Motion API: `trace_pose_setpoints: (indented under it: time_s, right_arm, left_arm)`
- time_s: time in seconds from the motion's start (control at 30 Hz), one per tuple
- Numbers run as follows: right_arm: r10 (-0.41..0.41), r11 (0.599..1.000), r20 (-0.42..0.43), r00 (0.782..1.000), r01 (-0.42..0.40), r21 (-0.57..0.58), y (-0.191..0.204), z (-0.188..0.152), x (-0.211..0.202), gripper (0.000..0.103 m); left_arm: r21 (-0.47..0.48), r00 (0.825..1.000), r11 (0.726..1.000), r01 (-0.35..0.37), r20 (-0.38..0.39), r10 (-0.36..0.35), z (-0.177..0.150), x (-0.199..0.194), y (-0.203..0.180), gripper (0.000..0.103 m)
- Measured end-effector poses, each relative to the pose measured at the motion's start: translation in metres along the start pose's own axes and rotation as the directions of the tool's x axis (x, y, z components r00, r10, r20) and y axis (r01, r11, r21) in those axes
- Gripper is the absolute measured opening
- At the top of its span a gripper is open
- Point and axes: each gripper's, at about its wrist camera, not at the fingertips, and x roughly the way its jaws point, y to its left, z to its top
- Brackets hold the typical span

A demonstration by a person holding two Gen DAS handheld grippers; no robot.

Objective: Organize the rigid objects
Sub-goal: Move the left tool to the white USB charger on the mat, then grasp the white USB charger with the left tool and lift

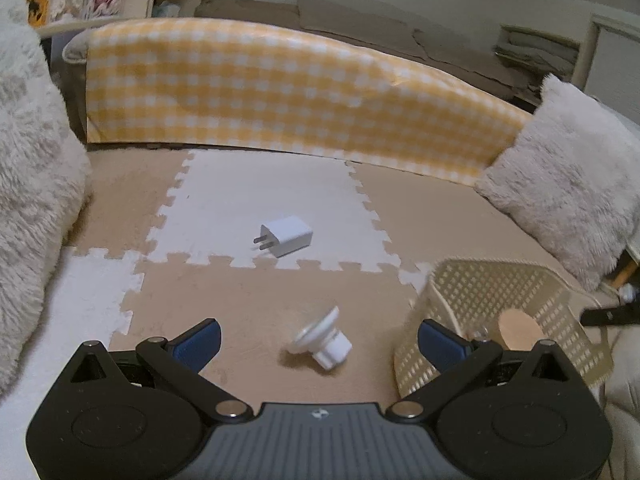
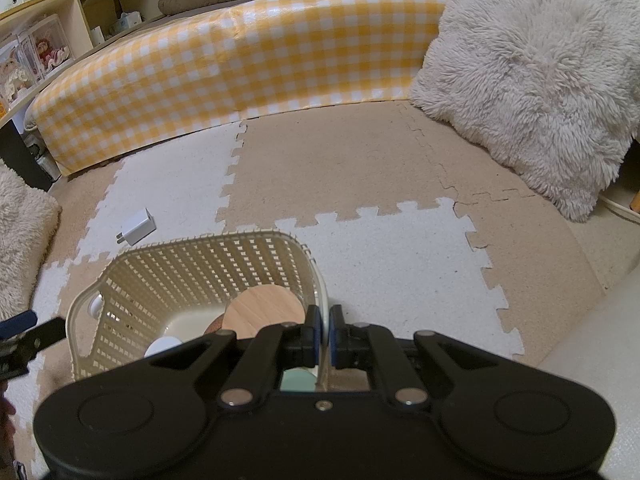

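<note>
My left gripper [image 1: 319, 330] is open and low over the foam mat, its blue fingertips on either side of a small white plastic fitting [image 1: 323, 344] lying on a tan tile. A white plug-in charger [image 1: 285, 236] [image 2: 137, 226] lies farther off on a white tile. The cream lattice basket [image 1: 500, 292] [image 2: 192, 264] stands to the right of the left gripper. My right gripper [image 2: 325, 328] is shut on the basket's near rim. Inside the basket lie a round wooden lid [image 2: 262, 312] and pale objects, partly hidden.
A yellow gingham-covered cushion [image 1: 280, 96] runs along the far edge of the mat. Fluffy pillows flank the area at right [image 2: 532, 76] and at left [image 1: 32, 180]. Shelves with boxes [image 2: 48, 48] stand behind at the left.
</note>
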Motion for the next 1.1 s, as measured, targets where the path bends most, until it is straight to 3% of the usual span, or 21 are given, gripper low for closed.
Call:
trace_pose_setpoints:
  time_s: [0.47, 0.87, 1.1]
  right_arm:
    - [0.002, 1.0, -0.003, 1.0, -0.002, 0.002, -0.003, 0.001, 0.0, 0.005]
    - [0.006, 1.0, -0.012, 1.0, -0.006, 0.004, -0.003, 0.001, 0.001, 0.005]
    - [0.014, 1.0, -0.015, 1.0, -0.013, 0.011, -0.004, 0.001, 0.003, 0.005]
  left_arm:
    - [-0.131, 0.998, 0.991, -0.04, -0.057, 0.033, 0.03, 0.082, 0.023, 0.103]
    - [-0.291, 0.991, 0.952, -0.095, -0.122, 0.062, 0.066, 0.141, 0.031, 0.099]
    - [-0.344, 0.973, 0.916, -0.206, -0.169, 0.155, 0.079, 0.166, 0.032, 0.099]
